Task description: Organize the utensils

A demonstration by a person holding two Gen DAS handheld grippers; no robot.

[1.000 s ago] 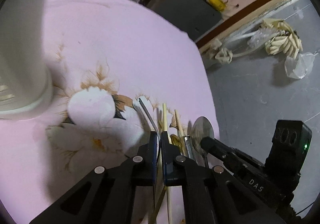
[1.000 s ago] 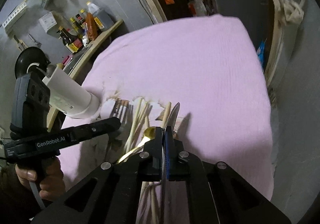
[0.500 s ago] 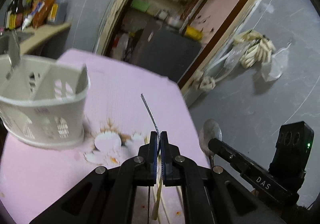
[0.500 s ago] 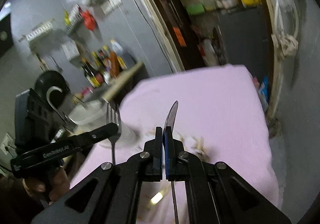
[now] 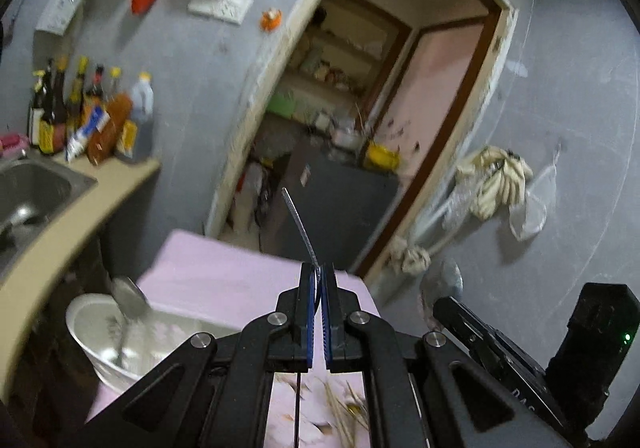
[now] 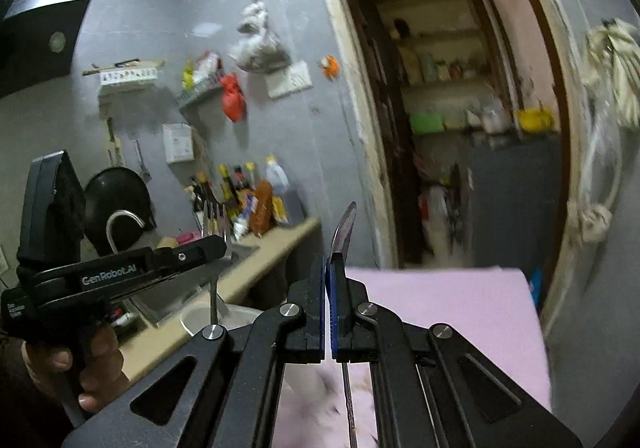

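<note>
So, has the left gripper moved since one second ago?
Yes. The left gripper, shut on a metal fork, has risen: the pink tablecloth that filled its view now lies low, with the grey wall ahead.

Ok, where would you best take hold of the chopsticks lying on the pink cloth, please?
Probably mid-shaft, from straight above, jaws set across their length: the chopsticks lie flat and splayed on the pink cloth, thin, with no raised end to catch; the blur hides finer detail.

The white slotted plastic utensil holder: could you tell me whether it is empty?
Not empty: in the left wrist view, the white slotted plastic utensil holder already holds a metal spoon, bowl up.
</note>
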